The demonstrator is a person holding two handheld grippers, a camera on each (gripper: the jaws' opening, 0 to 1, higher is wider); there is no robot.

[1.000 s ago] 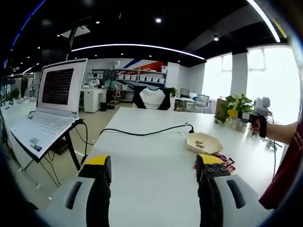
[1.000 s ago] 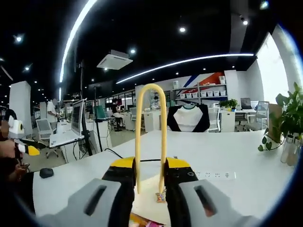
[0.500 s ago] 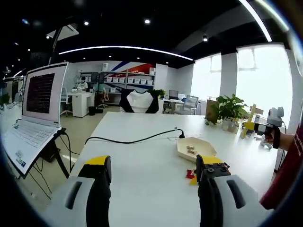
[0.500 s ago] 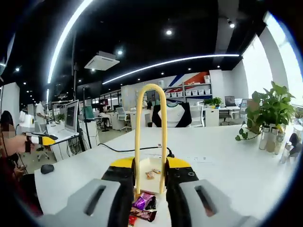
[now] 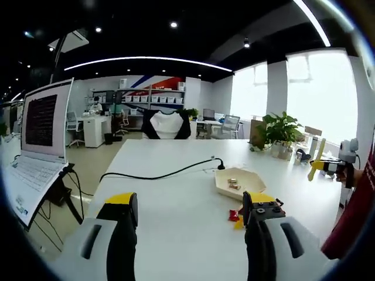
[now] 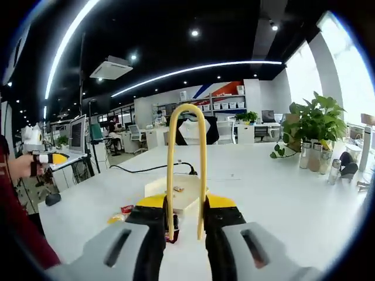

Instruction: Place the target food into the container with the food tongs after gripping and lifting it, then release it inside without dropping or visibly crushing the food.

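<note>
Right gripper (image 6: 185, 225) clamps yellow looped food tongs (image 6: 186, 158), tips hidden; beige hexagonal tray (image 5: 240, 182) centre-right, black cable (image 5: 158, 174) behind it

One container (image 5: 239, 182), one tongs (image 6: 186, 170), one laptop (image 5: 35, 146), one black cable (image 5: 164, 173), two grippers.

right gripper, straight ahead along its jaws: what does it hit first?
Probably the cream hexagonal tray on the white table. The right gripper is shut on the yellow looped food tongs, and the tray sits just beyond them, framed by the tongs' arms. Depth is unclear, and the tilt could carry it over the tray.
</note>
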